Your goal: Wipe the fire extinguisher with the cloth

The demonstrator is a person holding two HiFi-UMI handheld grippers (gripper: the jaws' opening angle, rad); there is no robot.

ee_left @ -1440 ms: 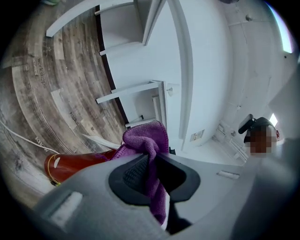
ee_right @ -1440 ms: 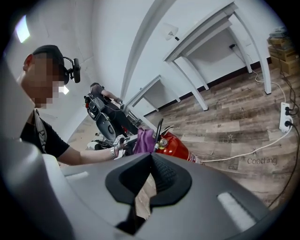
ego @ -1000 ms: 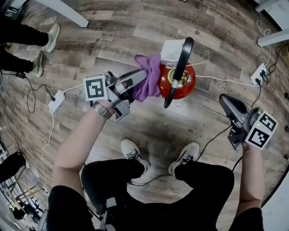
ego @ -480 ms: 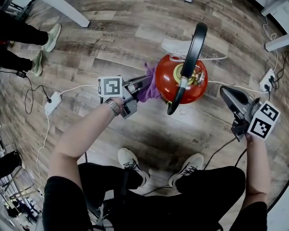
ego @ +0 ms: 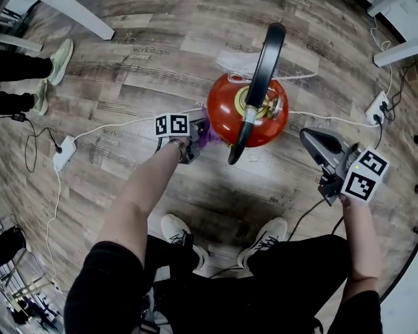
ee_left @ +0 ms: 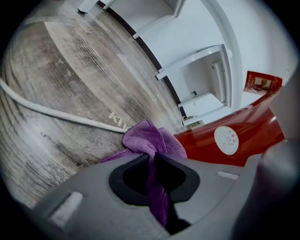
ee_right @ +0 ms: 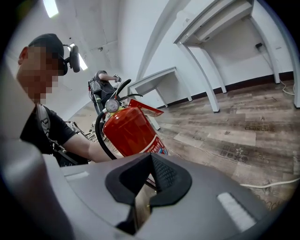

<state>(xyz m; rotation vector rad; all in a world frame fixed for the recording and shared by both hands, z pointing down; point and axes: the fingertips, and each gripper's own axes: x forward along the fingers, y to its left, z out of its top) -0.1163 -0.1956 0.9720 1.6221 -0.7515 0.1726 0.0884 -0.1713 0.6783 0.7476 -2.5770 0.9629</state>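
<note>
The red fire extinguisher [ego: 228, 114] stands upright on the wood floor, its black hose [ego: 261, 65] arching over the top. My left gripper [ego: 200, 132] is shut on the purple cloth [ego: 209, 135] low against the extinguisher's left side. In the left gripper view the cloth [ee_left: 152, 140] bunches out of the closed jaws [ee_left: 153, 165], right beside the red body [ee_left: 243, 136]. My right gripper [ego: 312, 139] hangs to the right of the extinguisher, apart from it. Its jaws [ee_right: 149, 176] are shut with nothing in them, and the extinguisher [ee_right: 129, 133] stands beyond them.
A white cable [ee_left: 56, 115] runs across the floor to a power strip [ego: 63, 153]; another strip [ego: 377, 107] lies at the right. A white sheet [ego: 235, 65] lies behind the extinguisher. White table legs [ego: 85, 16] and a bystander's shoes [ego: 59, 55] are at the upper left.
My left gripper has gone down the extinguisher's left side with the cloth, and less cloth shows from above. The right gripper has sunk a little and stays shut.
</note>
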